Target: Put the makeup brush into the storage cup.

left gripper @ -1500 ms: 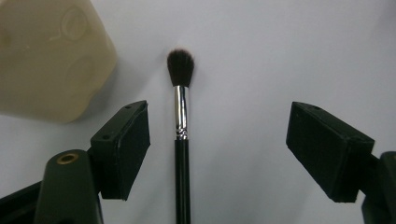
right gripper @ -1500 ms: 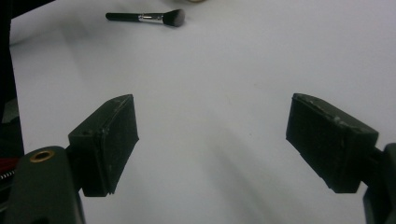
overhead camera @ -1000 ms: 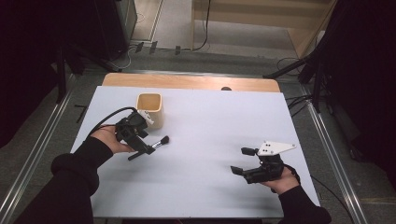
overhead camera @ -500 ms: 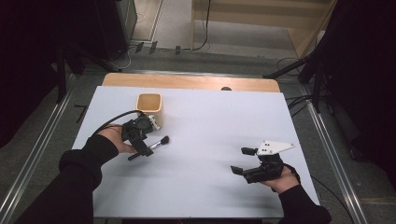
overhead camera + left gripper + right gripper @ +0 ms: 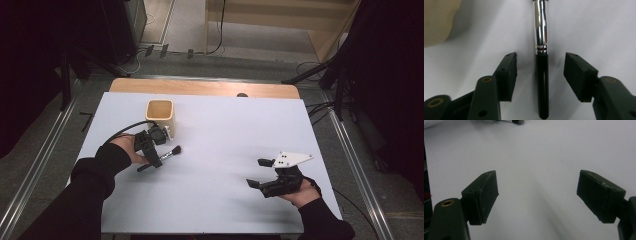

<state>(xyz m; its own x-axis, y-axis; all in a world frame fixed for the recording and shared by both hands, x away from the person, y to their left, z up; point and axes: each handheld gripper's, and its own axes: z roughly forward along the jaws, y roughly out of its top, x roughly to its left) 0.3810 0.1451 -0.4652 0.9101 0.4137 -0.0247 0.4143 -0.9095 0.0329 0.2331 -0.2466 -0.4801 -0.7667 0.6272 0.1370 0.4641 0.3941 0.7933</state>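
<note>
Cream square cup [image 5: 160,116] w/ nothing visible inside; left gripper [image 5: 540,70] jaws apart astride glossy black-handled, chrome-ferruled brush [image 5: 541,75], not gripping; right gripper [image 5: 536,195] wide open, holding nothing.

A makeup brush [image 5: 541,82] is seen lying on the white table [image 5: 599,30], its black handle between the left gripper [image 5: 540,68] jaws, which are spread apart and clear of it. Its chrome ferrule extends beyond them. A beige cup [image 5: 437,20] is seen left of the ferrule.

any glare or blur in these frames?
Left gripper view: bright glare streak on the brush ferrule, cup corner soft. Right gripper view: pads fairly sharp, table featureless. High view: surroundings dark, table evenly lit, slightly soft.
</note>
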